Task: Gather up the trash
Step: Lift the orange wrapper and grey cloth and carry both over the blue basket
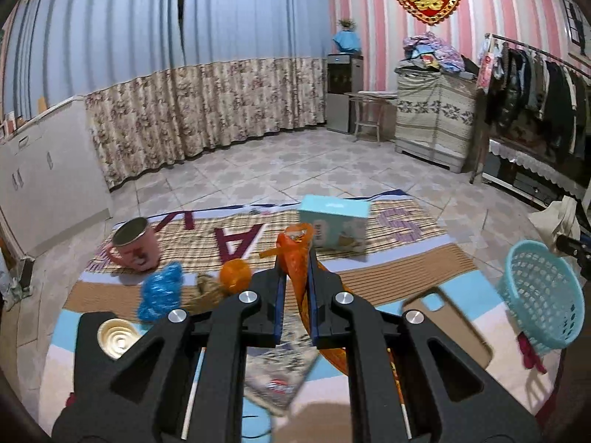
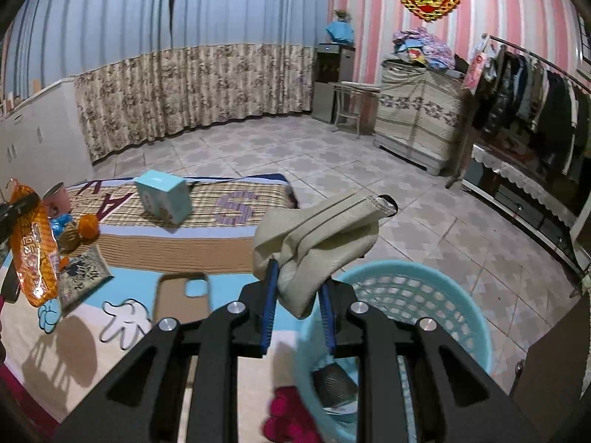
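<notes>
My left gripper (image 1: 295,258) is shut on an orange snack wrapper (image 1: 295,254), which hangs down between its fingers; the same orange snack wrapper (image 2: 33,254) shows at the left edge of the right wrist view. My right gripper (image 2: 297,277) is shut on a crumpled beige cloth pouch (image 2: 317,243), held just above the light blue basket (image 2: 461,317). That basket (image 1: 543,295) stands at the mat's right edge. On the mat lie a blue wrapper (image 1: 162,291), an orange ball (image 1: 234,275) and a brown wad (image 1: 207,291).
A pink mug (image 1: 135,245), a teal box (image 1: 334,227), a phone case (image 2: 183,295), a printed packet (image 1: 280,373) and a gold lid (image 1: 116,336) lie on the striped mat (image 2: 207,247). Red cloth (image 2: 288,417) lies by the basket. Tiled floor, a covered cabinet (image 1: 432,118) and a clothes rack (image 1: 535,85) lie beyond.
</notes>
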The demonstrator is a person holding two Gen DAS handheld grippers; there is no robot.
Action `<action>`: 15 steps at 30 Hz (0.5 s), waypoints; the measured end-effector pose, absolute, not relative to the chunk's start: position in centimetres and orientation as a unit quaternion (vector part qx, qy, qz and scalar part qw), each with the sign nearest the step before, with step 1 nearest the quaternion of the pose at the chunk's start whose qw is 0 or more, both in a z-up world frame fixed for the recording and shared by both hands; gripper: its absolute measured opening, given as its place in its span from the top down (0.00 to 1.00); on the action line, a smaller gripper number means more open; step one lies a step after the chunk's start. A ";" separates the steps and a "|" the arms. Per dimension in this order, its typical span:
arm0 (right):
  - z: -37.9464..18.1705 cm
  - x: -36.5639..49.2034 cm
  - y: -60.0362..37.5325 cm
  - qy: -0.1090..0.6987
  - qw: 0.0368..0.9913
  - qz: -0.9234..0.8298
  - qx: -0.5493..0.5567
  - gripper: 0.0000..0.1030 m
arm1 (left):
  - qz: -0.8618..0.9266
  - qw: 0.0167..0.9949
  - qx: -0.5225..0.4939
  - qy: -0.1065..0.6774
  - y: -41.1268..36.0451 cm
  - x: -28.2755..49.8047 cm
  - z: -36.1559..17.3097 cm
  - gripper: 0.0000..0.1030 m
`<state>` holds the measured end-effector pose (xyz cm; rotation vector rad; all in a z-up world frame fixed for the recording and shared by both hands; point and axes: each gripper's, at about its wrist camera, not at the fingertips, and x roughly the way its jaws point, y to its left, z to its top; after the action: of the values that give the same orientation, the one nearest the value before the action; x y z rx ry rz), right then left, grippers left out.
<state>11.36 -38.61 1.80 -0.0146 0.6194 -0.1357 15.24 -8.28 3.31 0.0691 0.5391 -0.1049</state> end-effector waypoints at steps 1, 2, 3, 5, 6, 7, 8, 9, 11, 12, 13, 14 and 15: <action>1.9 11.1 -39.2 0.302 0.951 -0.071 -0.006 0.79 | -0.056 0.962 0.033 0.266 -9.1 15.2 3.4 0.92; 2.0 10.9 -39.8 0.301 0.951 -0.074 -0.004 0.79 | -0.060 0.962 0.034 0.266 -9.9 15.2 3.5 0.92; 2.1 10.5 -40.7 0.299 0.951 -0.078 0.000 0.79 | -0.062 0.961 0.034 0.265 -10.5 15.2 3.5 0.92; 2.2 10.0 -41.9 0.297 0.951 -0.086 0.006 0.79 | -0.071 0.961 0.037 0.266 -12.4 15.3 3.6 0.92; 2.3 9.7 -42.3 0.296 0.951 -0.089 0.008 0.79 | -0.077 0.960 0.036 0.268 -13.2 15.4 3.6 0.92; 2.3 9.4 -43.1 0.295 0.951 -0.095 0.011 0.79 | -0.084 0.959 0.036 0.270 -14.0 15.5 3.5 0.92; 2.4 9.1 -43.7 0.294 0.950 -0.101 0.014 0.79 | -0.089 0.958 0.036 0.271 -14.6 15.6 3.5 0.92; 2.3 8.9 -44.2 0.295 0.950 -0.104 0.017 0.79 | -0.094 0.957 0.038 0.271 -15.3 15.6 3.5 0.92; 2.2 8.4 -45.5 0.297 0.948 -0.114 0.023 0.79 | -0.106 0.957 0.044 0.268 -17.3 15.8 3.5 0.92; 2.1 8.1 -46.0 0.298 0.947 -0.119 0.022 0.79 | -0.112 0.956 0.045 0.267 -18.1 15.8 3.4 0.92; 2.0 8.0 -46.4 0.299 0.946 -0.123 0.023 0.79 | -0.120 0.955 0.046 0.267 -19.2 15.9 3.4 0.92; 1.9 7.7 -46.9 0.300 0.945 -0.127 0.025 0.79 | -0.128 0.954 0.047 0.268 -20.2 15.9 3.3 0.92; 1.9 7.5 -47.2 0.300 0.945 -0.130 0.026 0.79 | -0.138 0.952 0.051 0.268 -21.4 15.9 3.2 0.92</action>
<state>7.54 -47.21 1.93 0.0538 0.6114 -0.2645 15.94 -21.41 3.19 0.1029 0.5438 -0.2800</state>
